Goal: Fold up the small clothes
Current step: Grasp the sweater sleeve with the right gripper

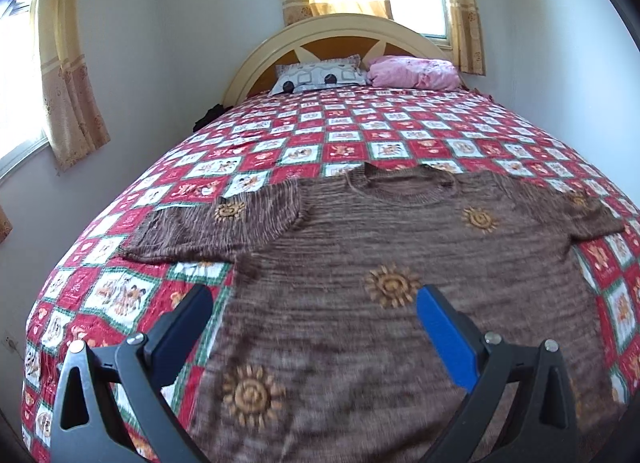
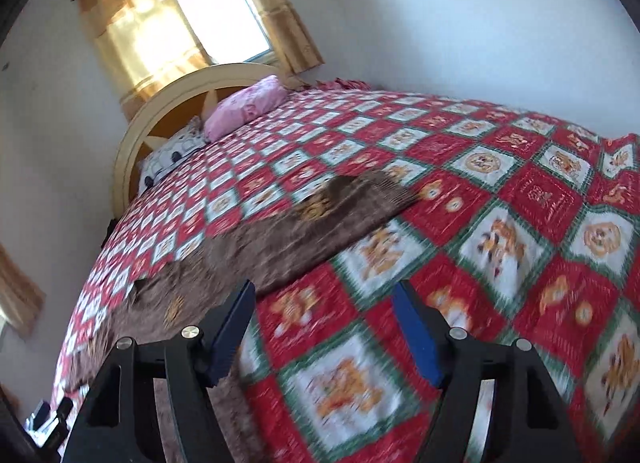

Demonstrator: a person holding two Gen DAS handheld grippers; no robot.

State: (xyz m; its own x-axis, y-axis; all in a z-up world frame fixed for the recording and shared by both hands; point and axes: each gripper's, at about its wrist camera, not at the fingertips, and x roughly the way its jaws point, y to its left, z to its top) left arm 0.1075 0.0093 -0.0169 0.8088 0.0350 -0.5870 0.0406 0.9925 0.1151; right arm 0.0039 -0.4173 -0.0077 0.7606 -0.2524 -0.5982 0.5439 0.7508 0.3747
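A brown knitted short-sleeved sweater (image 1: pixel 360 263) with orange sun motifs lies flat, face up, on the red, white and green patchwork bedspread (image 1: pixel 280 135), neck toward the headboard. My left gripper (image 1: pixel 314 299) is open and empty, hovering over the sweater's lower left part. In the right wrist view the sweater (image 2: pixel 280 235) lies to the left, its right sleeve (image 2: pixel 360 191) stretched out. My right gripper (image 2: pixel 322 299) is open and empty above the bedspread (image 2: pixel 520 223), just right of the sweater's side edge. This view is motion-blurred.
A patterned pillow (image 1: pixel 320 77) and a pink pillow (image 1: pixel 412 71) lie against the cream headboard (image 1: pixel 340 29). Curtained windows are behind and to the left. White walls border the bed. A dark item (image 1: pixel 208 115) sits at the bed's far left edge.
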